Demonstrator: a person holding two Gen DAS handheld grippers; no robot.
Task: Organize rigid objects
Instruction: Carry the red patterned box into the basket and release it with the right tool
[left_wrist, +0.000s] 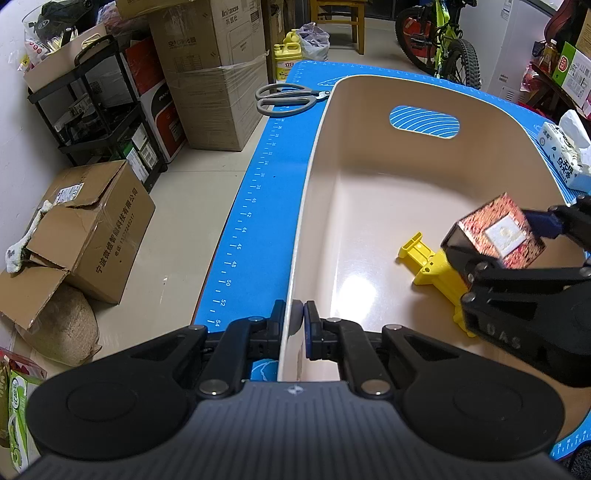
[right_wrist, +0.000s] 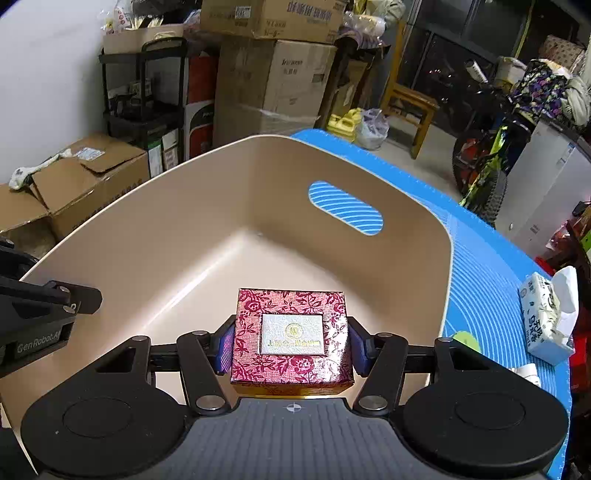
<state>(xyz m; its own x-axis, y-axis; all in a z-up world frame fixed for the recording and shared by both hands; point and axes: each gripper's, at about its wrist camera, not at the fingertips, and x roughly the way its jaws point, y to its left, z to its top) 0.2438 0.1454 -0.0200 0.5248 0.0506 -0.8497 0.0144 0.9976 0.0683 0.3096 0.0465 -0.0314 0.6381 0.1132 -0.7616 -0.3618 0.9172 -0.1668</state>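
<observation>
A beige plastic bin (left_wrist: 317, 155) with a handle slot stands on a blue mat (left_wrist: 258, 206). My left gripper (left_wrist: 294, 325) is shut on the bin's near left rim. My right gripper (right_wrist: 291, 343) is shut on a red floral gift box (right_wrist: 291, 336) with a white label and holds it above the bin's inside (right_wrist: 221, 206). In the left wrist view the box (left_wrist: 498, 232) hangs over a yellow plastic part (left_wrist: 432, 266) that lies on the bin floor. Grey scissors (left_wrist: 284, 99) lie on the mat beyond the bin's far left corner.
A tissue pack (right_wrist: 546, 317) lies on the mat right of the bin, also shown in the left wrist view (left_wrist: 565, 155). A small green thing (right_wrist: 465, 339) and a white thing (right_wrist: 528, 371) sit near it. Cardboard boxes (left_wrist: 92, 229), a black shelf (left_wrist: 99, 110) and a bicycle (left_wrist: 443, 40) stand around the table.
</observation>
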